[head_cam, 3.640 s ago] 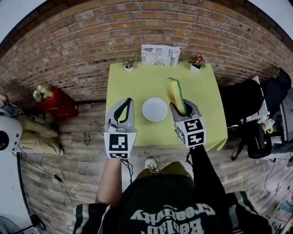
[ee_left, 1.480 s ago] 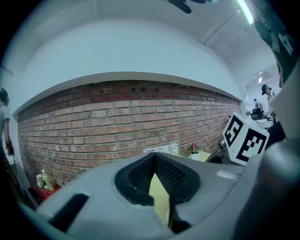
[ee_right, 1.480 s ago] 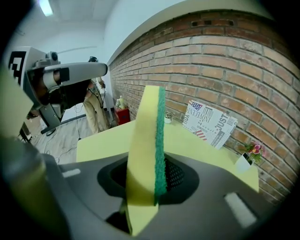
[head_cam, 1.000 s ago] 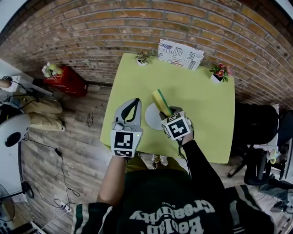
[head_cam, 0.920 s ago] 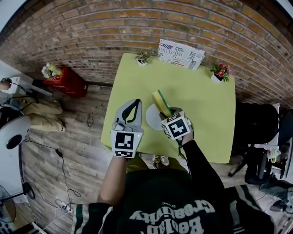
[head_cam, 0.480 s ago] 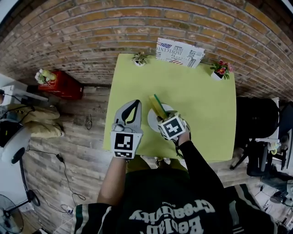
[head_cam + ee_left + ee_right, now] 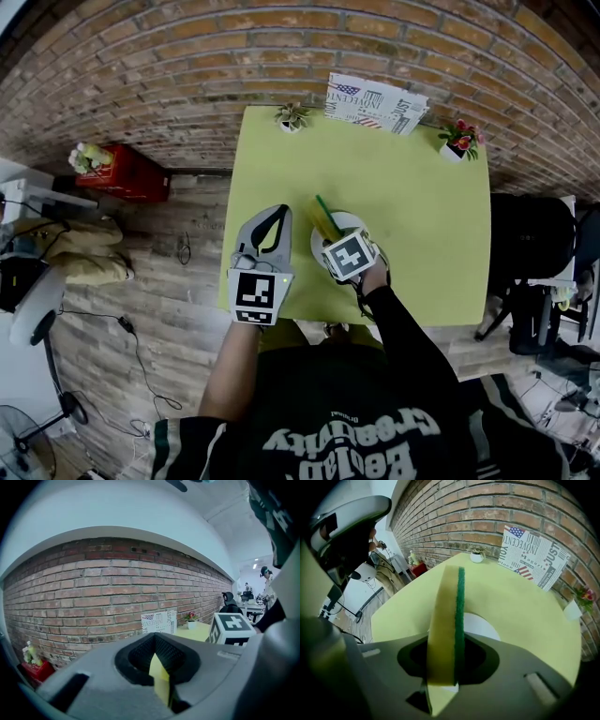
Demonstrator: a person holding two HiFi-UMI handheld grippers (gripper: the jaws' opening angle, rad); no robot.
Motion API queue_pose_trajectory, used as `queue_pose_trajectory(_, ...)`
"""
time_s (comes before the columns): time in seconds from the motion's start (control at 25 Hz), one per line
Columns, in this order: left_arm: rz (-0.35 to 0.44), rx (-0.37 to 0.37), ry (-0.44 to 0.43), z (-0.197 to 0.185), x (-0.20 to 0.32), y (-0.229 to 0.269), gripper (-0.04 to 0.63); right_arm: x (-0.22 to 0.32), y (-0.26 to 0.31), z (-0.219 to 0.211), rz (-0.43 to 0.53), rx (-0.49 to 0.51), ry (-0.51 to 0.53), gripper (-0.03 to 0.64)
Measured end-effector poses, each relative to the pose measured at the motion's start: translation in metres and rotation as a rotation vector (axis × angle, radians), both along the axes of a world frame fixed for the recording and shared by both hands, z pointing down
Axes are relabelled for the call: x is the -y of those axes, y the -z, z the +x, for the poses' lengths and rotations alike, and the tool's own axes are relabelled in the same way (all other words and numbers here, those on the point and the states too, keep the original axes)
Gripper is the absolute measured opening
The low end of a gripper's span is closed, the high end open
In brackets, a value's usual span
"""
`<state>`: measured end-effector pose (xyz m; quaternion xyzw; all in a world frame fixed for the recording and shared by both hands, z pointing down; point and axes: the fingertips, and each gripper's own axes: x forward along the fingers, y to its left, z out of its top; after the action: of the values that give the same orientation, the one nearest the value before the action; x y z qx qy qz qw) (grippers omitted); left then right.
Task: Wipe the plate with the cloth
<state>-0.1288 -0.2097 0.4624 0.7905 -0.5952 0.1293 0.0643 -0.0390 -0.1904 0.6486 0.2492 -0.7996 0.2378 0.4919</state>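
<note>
Here, a yellow-green table (image 7: 422, 178) is standing against a brick wall (image 7: 187, 66), filling most of the head view, with a printed card (image 7: 375, 99) and two small potted plants (image 7: 292, 115) (image 7: 461, 139) lining its far edge, well apart from the working area. A white plate (image 7: 482, 624) is lying near the table's near-left part, within easy reach of the person standing at the near edge.

The right gripper (image 7: 337, 246) is hanging over the plate's near side, its jaws clamping tight on the sponge (image 7: 446, 620) that is serving as the cloth. The sponge is standing on edge, yellow body to the left and green scouring face to the right, and is reaching out past the jaws over the plate's left part, seemingly so that a long edge can be drawn across the dish. Whether it is touching the plate is not clear from any view.

The left gripper (image 7: 274, 220) is hovering just beside the plate, over the table's left edge, with its jaws closed together and gripping nothing. It is probably waiting there to steady the plate if the wiping pushes it.
</note>
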Motion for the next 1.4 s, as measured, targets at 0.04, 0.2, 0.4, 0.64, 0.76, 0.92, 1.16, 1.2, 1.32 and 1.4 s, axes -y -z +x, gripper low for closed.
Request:
queue_pose_trajectory(0.04, 0.0, -0.002, 0.002, -0.002, 0.0, 0.0, 0.008, -0.001, -0.002, -0.001, -0.006, -0.005, -0.001, 0.133)
queue_pose_trajectory(0.2, -0.003, -0.008, 0.011, -0.011, 0.0, -0.002, 0.008, -0.015, -0.016, -0.002, -0.083, -0.03, -0.007, 0.133)
queue_pose_trajectory(0.4, -0.008, -0.009, 0.02, -0.017, -0.002, -0.004, 0.008, -0.01, -0.018, -0.006, -0.059, -0.033, -0.006, 0.134)
queue_pose_trajectory(0.64, -0.014, -0.016, 0.018, -0.016, -0.004, -0.006, 0.008, -0.012, -0.018, 0.001, -0.081, -0.062, -0.036, 0.135)
queue_pose_trajectory(0.76, -0.011, -0.017, 0.012, -0.012, -0.003, -0.005, 0.008, -0.007, -0.017, 0.007, -0.069, -0.064, -0.05, 0.135)
queue_pose_trajectory(0.92, -0.007, -0.017, 0.003, -0.005, -0.002, -0.003, 0.008, 0.0, -0.016, 0.022, -0.064, -0.077, -0.088, 0.135)
queue_pose_trajectory(1.16, 0.003, -0.017, -0.02, 0.009, 0.004, 0.0, 0.008, 0.007, -0.016, 0.046, -0.061, -0.09, -0.14, 0.135)
queue_pose_trajectory(1.2, 0.005, -0.019, -0.026, 0.013, 0.005, 0.001, 0.008, 0.007, -0.016, 0.051, -0.061, -0.092, -0.147, 0.135)
queue_pose_trajectory(1.32, 0.011, -0.02, -0.042, 0.023, 0.008, 0.002, 0.008, 0.009, -0.016, 0.065, -0.062, -0.098, -0.172, 0.135)
queue_pose_trajectory(1.4, 0.011, -0.019, -0.054, 0.029, 0.011, 0.002, 0.008, 0.011, -0.016, 0.075, -0.061, -0.113, -0.191, 0.135)
